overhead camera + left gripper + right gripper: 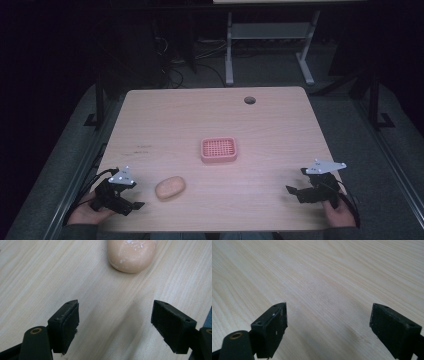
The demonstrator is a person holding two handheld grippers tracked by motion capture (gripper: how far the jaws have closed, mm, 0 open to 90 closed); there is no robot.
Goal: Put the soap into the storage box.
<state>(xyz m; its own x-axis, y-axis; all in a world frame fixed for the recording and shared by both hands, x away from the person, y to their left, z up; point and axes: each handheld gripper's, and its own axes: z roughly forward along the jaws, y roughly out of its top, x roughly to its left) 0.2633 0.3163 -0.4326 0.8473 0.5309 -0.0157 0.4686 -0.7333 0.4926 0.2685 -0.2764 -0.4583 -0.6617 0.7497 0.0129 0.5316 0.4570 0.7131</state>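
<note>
Left gripper (131,199): lower left of the high view, held in a hand at the table's near edge; jaws spread wide, gripping nothing; grey three-cornered plate on top.
Left gripper, own view (115,322): two black jaws rising from the bottom corners, bare wood between them.
Right gripper (296,192): lower right of the high view, held in the other hand; jaws likewise wide apart and empty, over bare wood (328,325).
Soap bar (170,188): peach-coloured, rounded, lying flat in the lower left-centre of the high view, near the left gripper but apart from it; top centre of the left gripper view (131,255), ahead of the jaws, white specks on its upper face.
Soap dish (218,149): pink, rectangular, gridded top, centre of the frame, well apart from the soap bar and from both grippers.
Table (165,115): pale wood-grain top with rounded corners; round cable hole (249,100) near the far edge, upper centre; faint dark scuffs left of centre.
Room: dim; grey carpet around the table; white legs of another table (229,50) at upper centre, dark cables on the floor (175,75) at upper left of it.
</note>
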